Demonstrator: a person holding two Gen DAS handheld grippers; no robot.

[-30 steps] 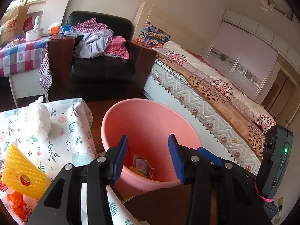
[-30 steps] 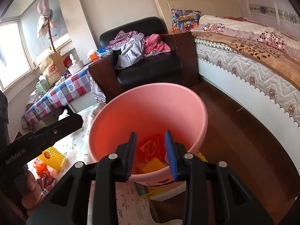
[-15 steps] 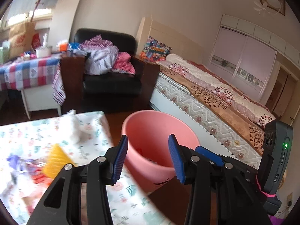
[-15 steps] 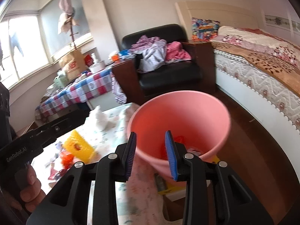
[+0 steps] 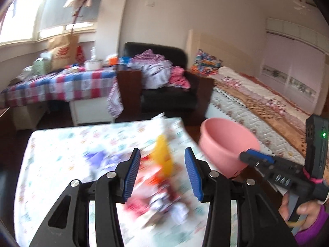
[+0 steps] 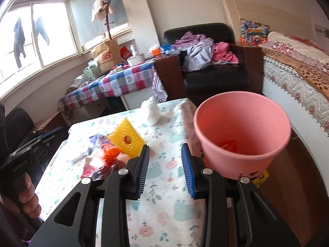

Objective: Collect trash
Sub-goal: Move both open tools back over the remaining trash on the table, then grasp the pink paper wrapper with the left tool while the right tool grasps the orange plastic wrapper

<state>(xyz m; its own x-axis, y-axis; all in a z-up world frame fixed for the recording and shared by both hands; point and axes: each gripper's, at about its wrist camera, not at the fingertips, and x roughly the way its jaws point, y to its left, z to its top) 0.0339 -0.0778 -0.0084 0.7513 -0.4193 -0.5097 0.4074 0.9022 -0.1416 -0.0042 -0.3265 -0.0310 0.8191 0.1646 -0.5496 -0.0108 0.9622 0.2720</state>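
Trash, a loose pile of crumpled wrappers (image 6: 102, 160) in red, orange, purple and white with a yellow perforated plastic wedge (image 6: 127, 139) on its far edge, lies on the floral-print tablecloth (image 6: 164, 185) just ahead and to the left of the right gripper (image 6: 165, 169). That gripper's blue-padded jaws stand apart with nothing between them, above bare cloth. A white crumpled plastic bag (image 6: 152, 113) sits farther off near the table's far edge. Just right of the right gripper, past the table's edge, stands a pink plastic bucket (image 6: 242, 133), with a red wrapper (image 6: 229, 145) visible at its bottom.

In the left wrist view the left gripper (image 5: 162, 174) hangs directly over the same pile, blurred here, with the yellow wedge showing between its wide-apart, empty jaws. The pink bucket is to its right, and a hand (image 5: 304, 210) in a purple sleeve holds the right gripper's handle.

Beyond the table are a checked tablecloth (image 6: 115, 82), a black leather armchair (image 6: 213, 76) heaped with clothes, and a bed (image 6: 298, 82).
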